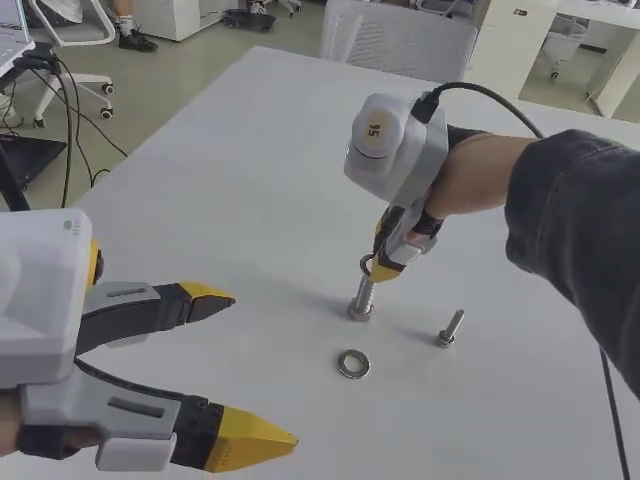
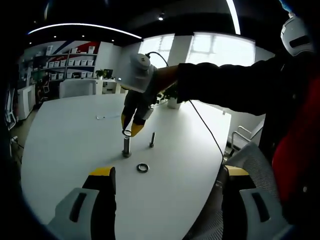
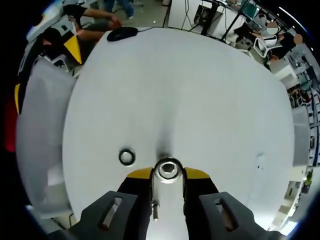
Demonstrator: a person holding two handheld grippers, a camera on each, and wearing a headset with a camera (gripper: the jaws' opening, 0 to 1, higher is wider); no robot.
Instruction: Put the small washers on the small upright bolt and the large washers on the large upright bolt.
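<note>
The large upright bolt [image 1: 360,300] stands on the white table [image 1: 250,180], with the small upright bolt [image 1: 450,328] to its right. My right gripper [image 1: 380,266] is shut on a washer [image 1: 367,266] and holds it just over the large bolt's top. From the right gripper view the held washer [image 3: 167,169] sits between the yellow fingertips [image 3: 140,173]. A loose washer [image 1: 353,364] lies flat in front of the large bolt. My left gripper [image 1: 240,365] hangs open and empty near the table's front left. In the left gripper view the large bolt [image 2: 127,147], small bolt [image 2: 152,140] and loose washer [image 2: 143,167] lie ahead.
A cable [image 1: 490,95] runs back from the right gripper over the table. Office chairs [image 1: 80,30] and floor cables stand beyond the table's far left edge. A sleeve [image 1: 580,210] reaches in from the right.
</note>
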